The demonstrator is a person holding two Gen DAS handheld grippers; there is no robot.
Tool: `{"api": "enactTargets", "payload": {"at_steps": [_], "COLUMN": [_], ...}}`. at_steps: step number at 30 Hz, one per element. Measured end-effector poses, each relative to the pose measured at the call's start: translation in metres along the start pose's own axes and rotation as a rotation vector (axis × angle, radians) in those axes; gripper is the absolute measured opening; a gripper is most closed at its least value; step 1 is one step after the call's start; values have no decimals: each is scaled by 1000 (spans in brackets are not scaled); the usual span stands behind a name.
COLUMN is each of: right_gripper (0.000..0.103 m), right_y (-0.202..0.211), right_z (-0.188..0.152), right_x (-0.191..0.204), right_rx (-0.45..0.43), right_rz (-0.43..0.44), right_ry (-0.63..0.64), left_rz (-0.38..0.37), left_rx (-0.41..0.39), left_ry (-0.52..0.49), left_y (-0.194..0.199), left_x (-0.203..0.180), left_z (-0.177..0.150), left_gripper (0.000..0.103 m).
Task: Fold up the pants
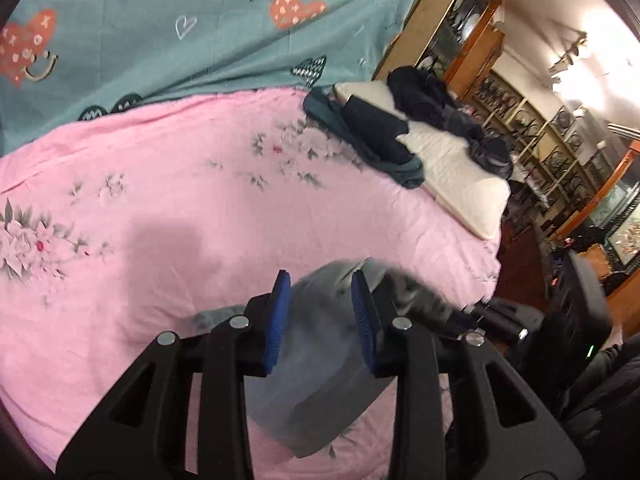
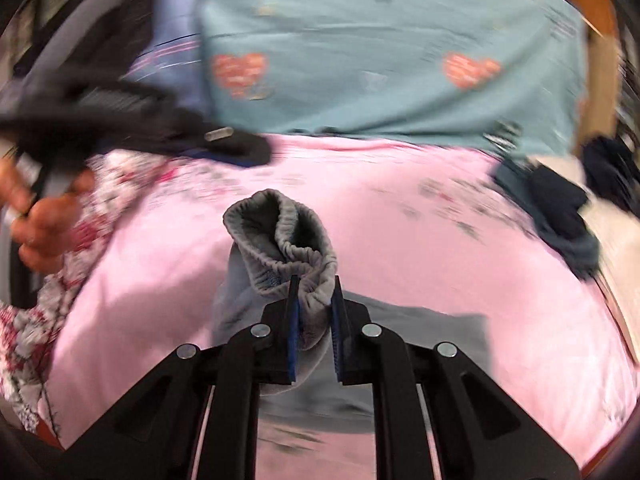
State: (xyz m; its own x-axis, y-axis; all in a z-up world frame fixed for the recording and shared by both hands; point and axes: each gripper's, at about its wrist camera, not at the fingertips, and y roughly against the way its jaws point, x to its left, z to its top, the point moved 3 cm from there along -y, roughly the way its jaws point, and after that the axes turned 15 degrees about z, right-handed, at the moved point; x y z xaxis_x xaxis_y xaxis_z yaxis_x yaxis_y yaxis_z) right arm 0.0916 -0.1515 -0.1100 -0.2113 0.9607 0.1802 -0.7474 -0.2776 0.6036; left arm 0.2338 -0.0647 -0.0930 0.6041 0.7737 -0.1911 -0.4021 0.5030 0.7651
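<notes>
The grey pants [image 2: 280,236] hang over the pink floral bedsheet [image 2: 400,220]. My right gripper [image 2: 315,282] is shut on their elastic waistband, which bunches up above the blue pads [image 2: 294,320]. In the left wrist view my left gripper [image 1: 322,284] is open above the blurred grey pants [image 1: 320,384], which hang below and between its blue pads [image 1: 280,312] without being clamped. The left gripper also shows, blurred, at the left of the right wrist view [image 2: 240,148], held by a hand [image 2: 44,216].
A teal heart-print sheet [image 1: 180,40] covers the far part of the bed. Folded dark clothes [image 1: 376,136] and a dark pile [image 1: 432,100] lie on a white pillow [image 1: 460,172] at the right. Wooden shelves [image 1: 520,128] stand beyond the bed.
</notes>
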Motion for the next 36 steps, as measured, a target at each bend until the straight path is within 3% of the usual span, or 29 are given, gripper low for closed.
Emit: {"api": "enactTargets", "payload": {"at_steps": [4,7,9,11,14,18,20,22,24,26,27,28,30,31,32,33,36], "right_gripper": [13,13,13,14,24,26,26,26,25,22,14,3,3,11,17,19,19], "right_y": [13,8,-4,-17,-14,18,19,6,-17,-46,-52,-51,-36,-29,-18,-10,7], "right_z": [-21,-47,-70,-87,-92,-69,-51,-37,-39,-53,-66,-76,-86,-84,-81,-76,-61], "right_x": [-76,-122,-140,-155,-176,-174,-160,-135,-123,-138,-159,-176,-198,-200,-202,-204,-200], "right_rx": [24,73,133,176,196,140,114,118,183,260,292,294,273,275,280,268,205], "right_rz": [-81,-92,-50,1,61,-13,42,170,283,215,141,141,191,175,98,67,114], "right_ry": [-135,-235,-304,-390,-502,-417,-358,-287,-283,-336,-401,-486,-613,-607,-567,-547,-533], "left_rz": [51,43,49,111,164,181,197,217,247,250,247,246,256,262,256,246,247], "left_rx": [90,167,210,247,243,216,195,177,168,158,150,143,120,118,117,112,123], "left_ry": [9,40,30,-17,-28,-4,-13,-19,-25,-1,15,22,36,48,63,89,110], "left_y": [-47,-80,-98,-114,-121,-117,-113,-109,-111,-109,-107,-105,-104,-105,-106,-106,-114], "left_x": [-26,-40,-48,-57,-60,-60,-64,-65,-65,-58,-55,-52,-43,-39,-35,-31,-26], "left_z": [-27,-55,-72,-90,-101,-102,-100,-99,-95,-91,-87,-85,-78,-75,-71,-68,-60], "left_gripper": [31,31,32,34,34,40,50,64,65,65,65,65,65,65,65,65,66]}}
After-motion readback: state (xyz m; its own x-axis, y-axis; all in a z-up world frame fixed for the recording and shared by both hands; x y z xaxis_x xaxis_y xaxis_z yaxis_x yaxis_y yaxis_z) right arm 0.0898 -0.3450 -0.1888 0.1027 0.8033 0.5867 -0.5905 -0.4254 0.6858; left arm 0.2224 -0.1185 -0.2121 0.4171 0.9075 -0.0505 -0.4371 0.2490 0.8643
